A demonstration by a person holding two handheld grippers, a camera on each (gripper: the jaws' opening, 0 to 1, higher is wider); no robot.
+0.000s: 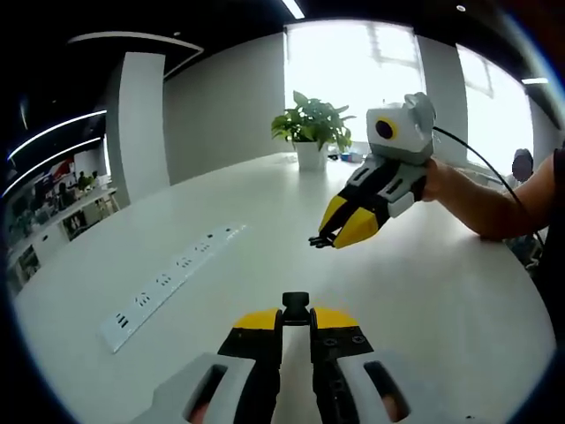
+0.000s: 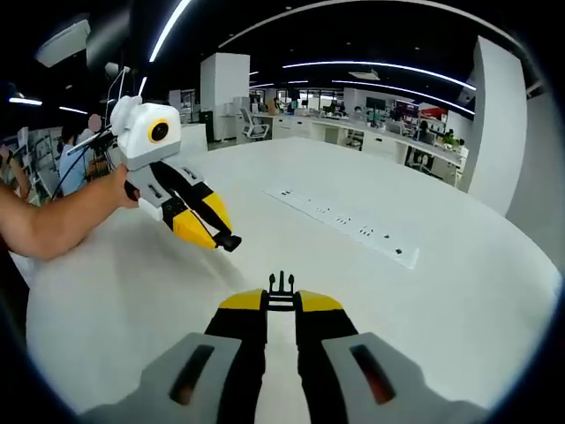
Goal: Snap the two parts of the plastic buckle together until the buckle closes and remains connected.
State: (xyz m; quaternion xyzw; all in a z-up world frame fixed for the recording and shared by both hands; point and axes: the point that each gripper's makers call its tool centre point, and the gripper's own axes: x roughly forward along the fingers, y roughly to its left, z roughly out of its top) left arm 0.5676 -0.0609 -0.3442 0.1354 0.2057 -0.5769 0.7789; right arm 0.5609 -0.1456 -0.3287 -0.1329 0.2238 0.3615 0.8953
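My left gripper (image 1: 296,318) is shut on a small black buckle part (image 1: 296,304) that sticks out past its yellow tips, just above the white table (image 1: 424,291). My right gripper (image 2: 281,303) is shut on the other black part, the pronged one (image 2: 281,284). In the left gripper view the right gripper (image 1: 323,239) comes in from the upper right, tilted down-left, with its black piece (image 1: 318,240) at the tip. In the right gripper view the left gripper (image 2: 228,241) slants down from the left, holding its black piece (image 2: 230,242). The two parts are apart, with a gap of table between them.
A long white power strip (image 1: 168,278) (image 2: 340,221) is set into the table. A potted plant (image 1: 311,132) stands at the table's far edge by the window. The person's forearm (image 1: 481,203) (image 2: 53,221) reaches in over the table. Office desks stand beyond.
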